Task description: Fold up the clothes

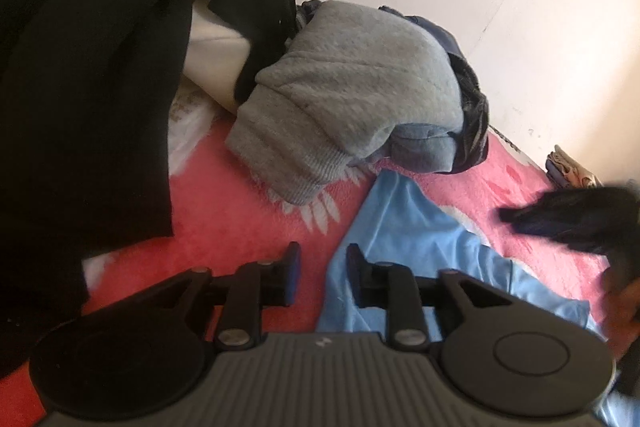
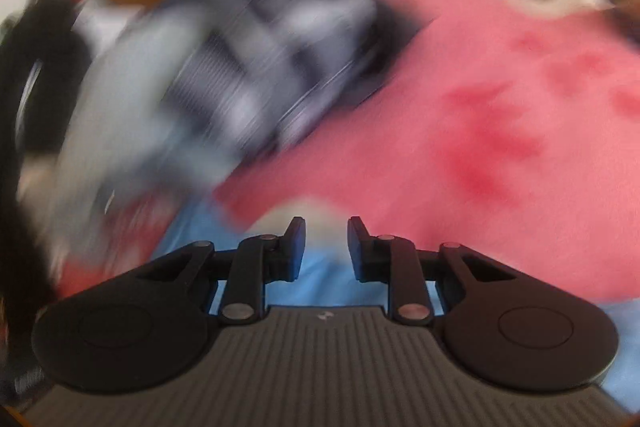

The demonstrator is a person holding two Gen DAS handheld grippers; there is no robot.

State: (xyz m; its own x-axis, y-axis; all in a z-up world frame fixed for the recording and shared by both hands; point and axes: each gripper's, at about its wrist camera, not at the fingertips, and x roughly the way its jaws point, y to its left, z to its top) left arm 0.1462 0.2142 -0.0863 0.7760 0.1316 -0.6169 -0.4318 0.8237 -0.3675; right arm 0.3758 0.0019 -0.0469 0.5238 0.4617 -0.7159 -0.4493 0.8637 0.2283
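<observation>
**Pale blue garment spread flat, both claws empty above it**

Pale blue, smooth and thin, the blue garment (image 1: 404,251) lies across the lower centre and lower right of the left wrist view, opened out on the fleecy pink blanket (image 1: 240,219) of the bed. Judgement: it is laid flat so edges can be found and brought over for a fold.

Left claw (image 1: 322,277): jaws apart, nothing between the pads. The right-hand finger hangs over the garment's left edge; the other finger hangs over bare blanket.

Right claw (image 2: 326,247): jaws apart, empty, with blue cloth (image 2: 324,279) visible beneath it. This view is heavily blurred; contact cannot be confirmed.

At centre frame of the left wrist view sits an unfolded heap: a grey knit sweater (image 1: 352,95), coarse and ribbed at the hem, slumped over denim (image 1: 424,143). A black garment (image 1: 92,75), matt and heavy, hangs down the left side. These appear to await their turn.
</observation>
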